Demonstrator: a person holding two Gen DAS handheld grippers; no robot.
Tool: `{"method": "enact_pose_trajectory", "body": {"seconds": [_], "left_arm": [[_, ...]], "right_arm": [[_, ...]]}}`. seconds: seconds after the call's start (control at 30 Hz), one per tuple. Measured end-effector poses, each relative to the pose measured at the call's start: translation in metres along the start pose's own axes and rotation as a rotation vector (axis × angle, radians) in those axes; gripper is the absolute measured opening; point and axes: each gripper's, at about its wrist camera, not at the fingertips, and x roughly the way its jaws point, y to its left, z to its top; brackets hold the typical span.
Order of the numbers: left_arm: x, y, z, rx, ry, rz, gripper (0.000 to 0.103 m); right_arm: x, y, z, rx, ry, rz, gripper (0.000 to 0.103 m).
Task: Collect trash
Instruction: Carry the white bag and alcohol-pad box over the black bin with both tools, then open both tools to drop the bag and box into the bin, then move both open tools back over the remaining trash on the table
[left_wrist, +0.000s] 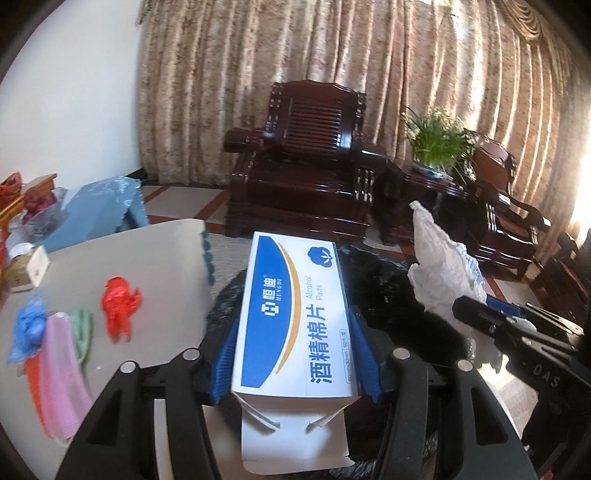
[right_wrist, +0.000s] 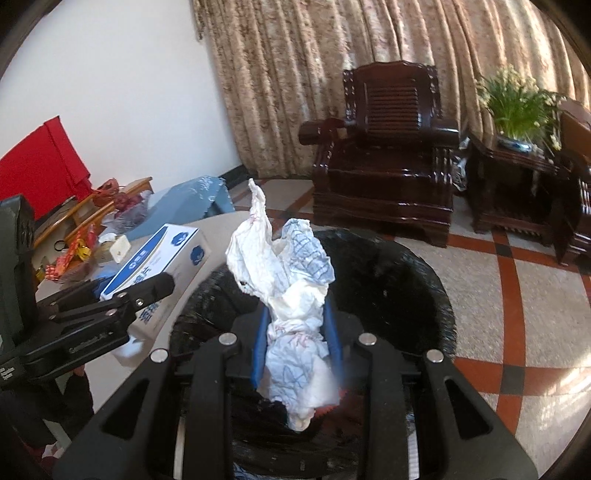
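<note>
My left gripper (left_wrist: 293, 325) is shut on a white and blue alcohol pads box (left_wrist: 291, 314), held over the edge of a bin lined with a black bag (left_wrist: 388, 291). The box also shows in the right wrist view (right_wrist: 159, 266). My right gripper (right_wrist: 295, 314) is shut on a crumpled white plastic bag (right_wrist: 284, 273) above the black bin liner (right_wrist: 399, 280); the bag also shows in the left wrist view (left_wrist: 443, 266). On the table (left_wrist: 147, 258) lie a red plastic scrap (left_wrist: 120, 304), a blue scrap (left_wrist: 27, 325) and pink and green cloths (left_wrist: 61, 365).
A small cardboard box (left_wrist: 27, 269) sits at the table's left. A blue-covered stool (left_wrist: 99, 206) stands behind it. Dark wooden armchairs (left_wrist: 303, 173) and a potted plant (left_wrist: 439, 140) stand before the curtain. Red clutter (right_wrist: 74, 243) lies at the left.
</note>
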Motion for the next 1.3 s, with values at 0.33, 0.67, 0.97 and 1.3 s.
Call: {"method": "enact_pose_trajectory", "body": {"seconds": [0.33, 0.67, 0.97, 1.3], "left_arm": [[0.035, -0.016, -0.002, -0.015, 0.053, -0.085, 0.073], [0.010, 0.000, 0.000, -0.030, 0.016, -0.039, 0.085], [-0.050, 0.059, -0.009, -0.095, -0.058, 0.118, 0.089], [-0.102, 0.148, -0.041, -0.194, -0.082, 0.354, 0.089]], "right_arm": [[0.003, -0.029, -0.008, 0.073, 0.019, -0.103, 0.060], [-0.004, -0.025, -0.002, 0.118, -0.013, -0.102, 0.095], [-0.007, 0.033, 0.007, 0.020, -0.061, 0.007, 0.096], [0.018, 0.128, 0.017, -0.127, -0.060, 0.172, 0.096]]}}
